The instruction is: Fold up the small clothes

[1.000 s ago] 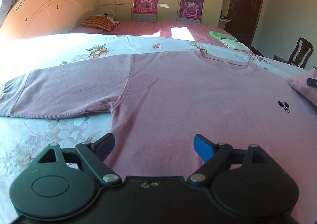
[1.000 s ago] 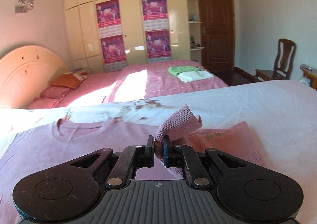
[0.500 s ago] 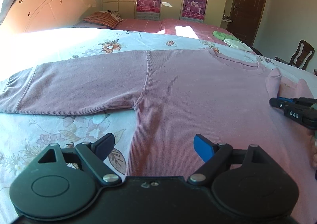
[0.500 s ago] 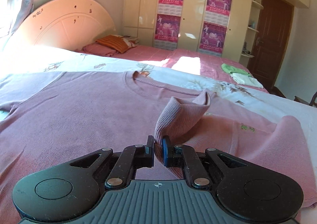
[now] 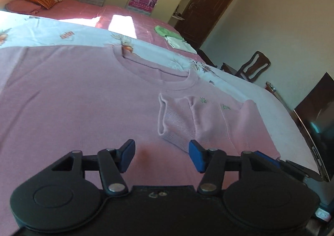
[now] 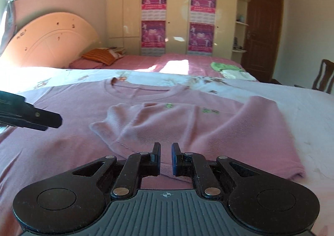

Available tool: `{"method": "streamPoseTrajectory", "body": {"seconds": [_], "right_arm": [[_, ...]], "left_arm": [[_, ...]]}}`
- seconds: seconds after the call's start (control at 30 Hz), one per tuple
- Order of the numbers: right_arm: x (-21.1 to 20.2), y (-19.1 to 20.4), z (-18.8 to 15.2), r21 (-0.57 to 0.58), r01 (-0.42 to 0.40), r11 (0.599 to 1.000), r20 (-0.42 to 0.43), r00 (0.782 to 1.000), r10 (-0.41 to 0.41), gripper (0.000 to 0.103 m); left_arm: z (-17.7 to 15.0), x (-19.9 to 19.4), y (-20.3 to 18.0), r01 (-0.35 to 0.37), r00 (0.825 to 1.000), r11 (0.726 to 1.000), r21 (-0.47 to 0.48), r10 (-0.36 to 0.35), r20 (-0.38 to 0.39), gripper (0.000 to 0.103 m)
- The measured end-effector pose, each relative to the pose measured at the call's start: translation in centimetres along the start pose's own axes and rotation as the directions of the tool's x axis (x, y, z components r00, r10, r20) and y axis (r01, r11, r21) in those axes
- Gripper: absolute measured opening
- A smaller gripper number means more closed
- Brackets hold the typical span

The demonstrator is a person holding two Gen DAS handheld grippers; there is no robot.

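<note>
A pink long-sleeved sweater (image 5: 83, 98) lies flat on the bed, neck away from me. Its right sleeve (image 5: 200, 121) is folded across the chest, cuff (image 5: 169, 119) pointing left. In the right wrist view the same sweater (image 6: 62, 148) and folded sleeve (image 6: 187, 123) lie just ahead. My left gripper (image 5: 160, 156) is open and empty, hovering over the sweater's body near the cuff. My right gripper (image 6: 166, 158) is slightly open and empty, just above the folded sleeve's near edge. The left gripper also shows at the left of the right wrist view (image 6: 31, 117).
The sweater rests on a floral white bedsheet (image 6: 302, 110). A second bed with a pink cover (image 6: 187, 64) holds green and white folded clothes (image 6: 231, 71). A wooden chair (image 5: 252, 66) and a dark screen (image 5: 317, 127) stand to the right.
My right gripper has let go of the sleeve cuff, which now lies folded on the chest. My left gripper has moved right, over the sweater's body toward the cuff.
</note>
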State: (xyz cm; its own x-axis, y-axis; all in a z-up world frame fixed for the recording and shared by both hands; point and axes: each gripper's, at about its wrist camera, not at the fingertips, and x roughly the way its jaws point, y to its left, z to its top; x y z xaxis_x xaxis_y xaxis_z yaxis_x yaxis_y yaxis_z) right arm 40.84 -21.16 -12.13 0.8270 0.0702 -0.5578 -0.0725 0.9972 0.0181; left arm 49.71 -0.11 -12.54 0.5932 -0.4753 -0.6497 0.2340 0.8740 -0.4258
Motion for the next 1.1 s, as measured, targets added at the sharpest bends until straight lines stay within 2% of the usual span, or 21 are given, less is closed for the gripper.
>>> {"method": "streamPoseTrajectory", "body": {"seconds": [0.07,0.17,0.23,0.3,0.33,0.43,0.6,0.67,0.77,0.83,0.87,0.9,1.03,1.1], "right_arm": [[-1.0,-1.6,-0.4,0.019,0.038,0.999,-0.014,0.999,-0.037,0.008],[-2.2,-4.0,-1.3,0.063,0.079,0.995,-0.035,0.996,-0.077,0.008],[-3.0,-5.7,-2.1,0.116,0.101,0.988,-0.049,0.994,-0.096,0.008],[-3.6,-7.2,-2.8,0.17,0.122,0.978,-0.063,0.992,-0.113,0.008],[-3.8,-7.9,-3.2,0.201,0.135,0.97,-0.072,0.99,-0.123,0.008],[-4.2,-9.5,-3.3,0.266,0.159,0.951,-0.081,0.986,-0.143,0.008],[-3.9,-10.8,-3.2,0.305,0.171,0.937,-0.081,0.985,-0.153,0.008],[-3.7,-10.6,-3.0,0.3,0.178,0.937,-0.081,0.984,-0.161,0.009],[-3.3,-10.5,-2.6,0.296,0.174,0.939,-0.08,0.984,-0.157,0.01],[-3.2,-10.3,-2.5,0.278,0.18,0.944,-0.074,0.983,-0.165,0.032],[-3.4,-10.2,-2.4,0.269,0.186,0.945,-0.057,0.983,-0.177,0.058],[-3.6,-10.1,-2.3,0.256,0.175,0.951,-0.046,0.985,-0.169,0.062],[-3.1,-9.8,-2.0,0.171,0.164,0.971,-0.043,0.986,-0.159,0.06],[-1.9,-9.5,-1.7,0.102,0.176,0.979,-0.062,0.983,-0.171,0.052]], "left_arm": [[0.4,2.5,-0.6,0.008,0.999,1.0,-0.023,-0.009,-0.038,0.054],[1.1,4.5,-1.4,0.001,1.0,0.999,-0.034,-0.002,-0.025,0.054],[1.6,5.4,-1.9,0.017,1.0,0.999,-0.048,-0.018,-0.022,0.049],[1.9,6.4,-2.2,0.028,0.999,0.998,-0.059,-0.031,-0.039,0.01],[2.1,6.3,-2.2,0.021,0.999,0.997,-0.068,-0.024,-0.032,0.011],[2.7,3.7,-2.2,0.042,0.996,0.997,-0.059,-0.037,0.087,0.009],[3.5,-0.4,-1.0,-0.004,0.978,0.999,-0.036,0.012,0.209,0.008],[3.2,-0.7,-0.1,-0.032,0.978,0.999,-0.037,0.039,0.204,0.008],[2.2,0.6,1.5,-0.072,0.987,0.997,-0.041,0.078,0.141,0.008],[1.5,1.2,2.3,-0.08,0.989,0.995,-0.054,0.086,0.119,0.008],[1.3,1.3,2.6,-0.081,0.989,0.995,-0.061,0.088,0.117,0.008],[1.1,1.5,2.8,-0.081,0.989,0.994,-0.066,0.089,0.118,0.01],[0.8,1.6,3.4,-0.066,0.991,0.994,-0.089,0.076,0.112,0.017],[0.9,1.8,3.8,-0.06,0.992,0.994,-0.095,0.07,0.107,0.017]]}}
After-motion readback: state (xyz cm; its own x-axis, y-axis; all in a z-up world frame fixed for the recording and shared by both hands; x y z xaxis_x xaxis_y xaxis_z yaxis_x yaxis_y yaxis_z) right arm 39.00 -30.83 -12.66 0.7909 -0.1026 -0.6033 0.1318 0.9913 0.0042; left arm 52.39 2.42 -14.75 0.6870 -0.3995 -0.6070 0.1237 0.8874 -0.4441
